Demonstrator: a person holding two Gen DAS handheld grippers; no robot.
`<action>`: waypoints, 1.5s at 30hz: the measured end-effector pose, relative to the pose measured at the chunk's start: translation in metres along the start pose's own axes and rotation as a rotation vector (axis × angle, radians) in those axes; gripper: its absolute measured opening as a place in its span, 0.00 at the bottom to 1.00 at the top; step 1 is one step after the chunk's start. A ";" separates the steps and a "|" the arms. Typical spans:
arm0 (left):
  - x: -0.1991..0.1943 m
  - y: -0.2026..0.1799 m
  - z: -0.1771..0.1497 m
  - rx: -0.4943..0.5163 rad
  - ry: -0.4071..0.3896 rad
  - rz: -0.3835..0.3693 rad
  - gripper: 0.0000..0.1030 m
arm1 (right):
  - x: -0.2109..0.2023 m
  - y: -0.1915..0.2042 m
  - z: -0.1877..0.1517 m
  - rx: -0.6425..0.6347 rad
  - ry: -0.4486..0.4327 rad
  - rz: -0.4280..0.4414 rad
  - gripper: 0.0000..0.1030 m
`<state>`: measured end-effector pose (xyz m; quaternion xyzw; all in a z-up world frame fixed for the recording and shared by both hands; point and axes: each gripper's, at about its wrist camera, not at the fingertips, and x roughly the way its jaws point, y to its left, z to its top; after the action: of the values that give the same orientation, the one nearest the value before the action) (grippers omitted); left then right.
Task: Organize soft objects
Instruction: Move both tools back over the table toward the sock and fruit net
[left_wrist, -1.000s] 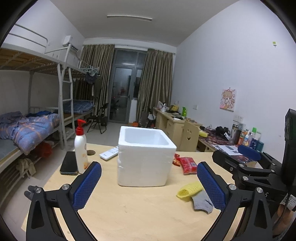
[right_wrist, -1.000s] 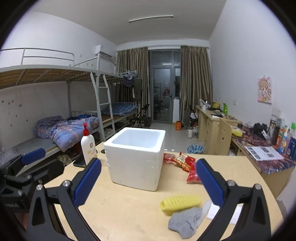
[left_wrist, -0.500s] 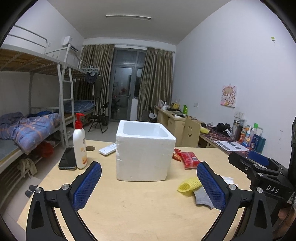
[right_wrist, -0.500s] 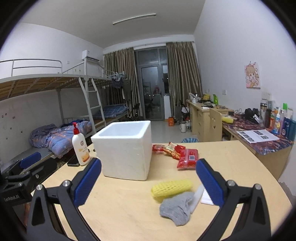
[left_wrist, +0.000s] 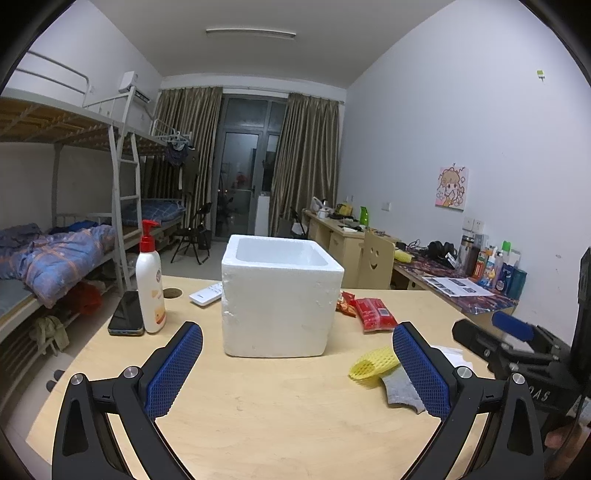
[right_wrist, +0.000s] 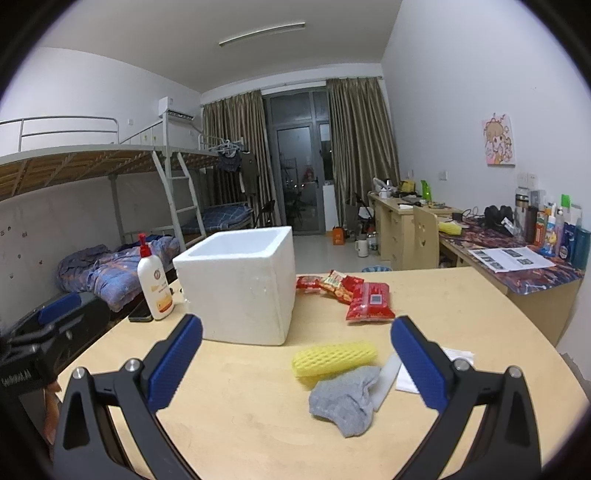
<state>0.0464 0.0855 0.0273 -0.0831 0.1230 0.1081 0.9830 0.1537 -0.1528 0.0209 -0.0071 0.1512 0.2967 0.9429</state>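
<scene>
A: Holding both grippers over the table (right_wrist: 461, 310), I have the left gripper (left_wrist: 297, 363) spread wide with nothing between its blue, diamond-textured pads (left_wrist: 173, 369), and the right gripper (right_wrist: 295, 363) just as wide and just as empty.

B: Where are the soft things?

A: On pale wood, toward my right. The yellow net (right_wrist: 334, 360), a foam mesh sleeve rolled into a tube, lies on its side. The grey sock (right_wrist: 345, 397) is crumpled just in front of it, knit and limp, its edge touching the tube. In my right view both sit between the fingers but beyond the tips, untouched. A white strip (right_wrist: 386, 378) pokes out from under the sock, beside a sheet of paper (right_wrist: 456, 356).

B: And the box?

A: The box (left_wrist: 279, 299) is white foam, squarish, thick-walled, grainy and open on top. It stands left of the net, apart from it. I can't see its floor.

B: Anything else on the table?

A: Red snack packs (right_wrist: 369, 301), glossy and flat, lie behind the net, right of the box. Left of the box stand a white pump bottle (left_wrist: 149, 284) with a red head, a dark phone (left_wrist: 126, 314) flat just beside it, and a white remote (left_wrist: 206, 293).
</scene>
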 end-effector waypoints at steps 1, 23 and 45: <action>0.001 0.000 0.000 -0.001 0.000 -0.001 1.00 | 0.001 -0.001 -0.001 -0.003 0.002 -0.001 1.00; 0.036 -0.036 -0.006 0.028 0.049 -0.120 1.00 | -0.009 -0.050 -0.013 0.055 0.034 -0.160 1.00; 0.091 -0.100 -0.023 0.107 0.180 -0.255 1.00 | -0.008 -0.095 -0.025 0.087 0.099 -0.295 1.00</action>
<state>0.1502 0.0027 -0.0044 -0.0549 0.2045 -0.0320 0.9768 0.1942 -0.2384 -0.0084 -0.0030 0.2074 0.1473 0.9671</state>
